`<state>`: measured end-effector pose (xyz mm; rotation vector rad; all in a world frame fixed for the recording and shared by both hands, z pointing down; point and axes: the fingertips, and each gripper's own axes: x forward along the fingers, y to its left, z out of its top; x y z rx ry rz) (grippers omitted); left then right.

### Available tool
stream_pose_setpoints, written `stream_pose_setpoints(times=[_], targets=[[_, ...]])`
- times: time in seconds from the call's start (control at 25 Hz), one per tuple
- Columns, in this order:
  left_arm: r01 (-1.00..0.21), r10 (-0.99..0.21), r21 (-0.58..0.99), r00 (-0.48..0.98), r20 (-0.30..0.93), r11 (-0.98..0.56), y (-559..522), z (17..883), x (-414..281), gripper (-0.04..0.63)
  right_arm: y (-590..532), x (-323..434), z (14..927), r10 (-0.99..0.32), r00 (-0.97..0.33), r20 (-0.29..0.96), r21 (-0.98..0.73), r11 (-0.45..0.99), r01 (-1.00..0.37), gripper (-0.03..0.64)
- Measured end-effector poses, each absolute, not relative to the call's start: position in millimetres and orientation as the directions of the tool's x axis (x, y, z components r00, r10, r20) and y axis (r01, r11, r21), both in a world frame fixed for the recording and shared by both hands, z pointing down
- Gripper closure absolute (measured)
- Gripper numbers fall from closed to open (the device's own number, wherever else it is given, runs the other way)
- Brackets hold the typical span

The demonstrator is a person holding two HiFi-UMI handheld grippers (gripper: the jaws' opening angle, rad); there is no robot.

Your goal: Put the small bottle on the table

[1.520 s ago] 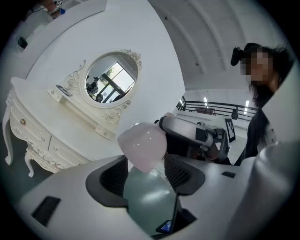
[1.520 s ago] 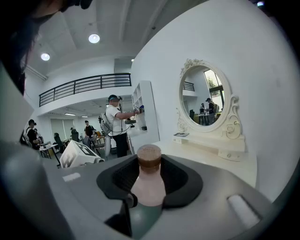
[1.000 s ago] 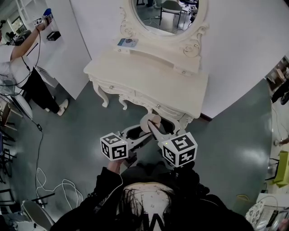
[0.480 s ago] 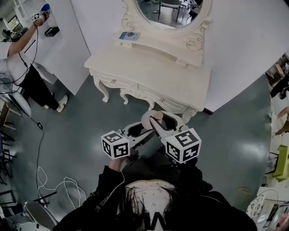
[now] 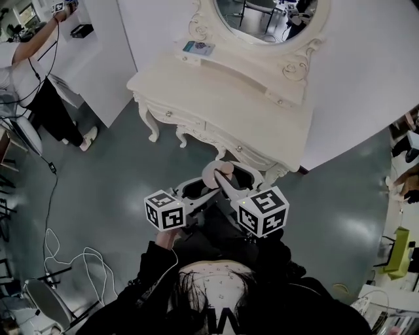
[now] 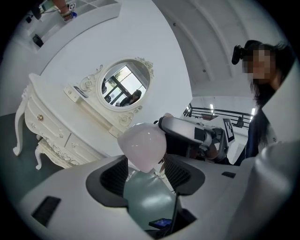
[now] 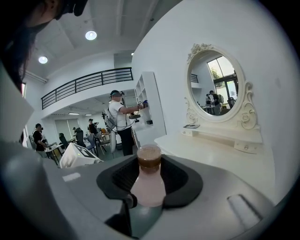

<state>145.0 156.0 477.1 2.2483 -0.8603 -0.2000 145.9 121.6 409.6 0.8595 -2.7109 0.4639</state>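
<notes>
The small bottle (image 5: 219,171) is pale pink with a brown cap. It hangs in the air just in front of the white dressing table (image 5: 229,98). In the right gripper view the small bottle (image 7: 148,185) stands upright between the pads, and my right gripper (image 7: 149,180) is shut on its body. In the head view my right gripper (image 5: 227,179) reaches it from the right and my left gripper (image 5: 203,188) from the left. The left gripper view shows the bottle's rounded base (image 6: 142,145) at the tips of my left gripper (image 6: 145,171). Whether those pads press on it is unclear.
An oval mirror (image 5: 268,16) rises behind the dressing table, with a small card (image 5: 198,47) on its shelf. A person (image 5: 33,85) stands at a white shelf at far left. A cable (image 5: 59,255) lies on the grey floor, and a green chair (image 5: 396,252) stands at right.
Both grippers have moved a little toward the dressing table with the bottle between them. The bottle stays in the same grip.
</notes>
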Motion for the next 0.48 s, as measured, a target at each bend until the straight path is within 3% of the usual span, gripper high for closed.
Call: stream_pose_setpoints(times=[0.48], targets=[[-0.590,-0.707,0.669,0.694,0.134,-0.452,44,482,92,0.366,8,92,415,-0.423,-0.844,0.330,-0.248,0.824,-0.510,0.466]])
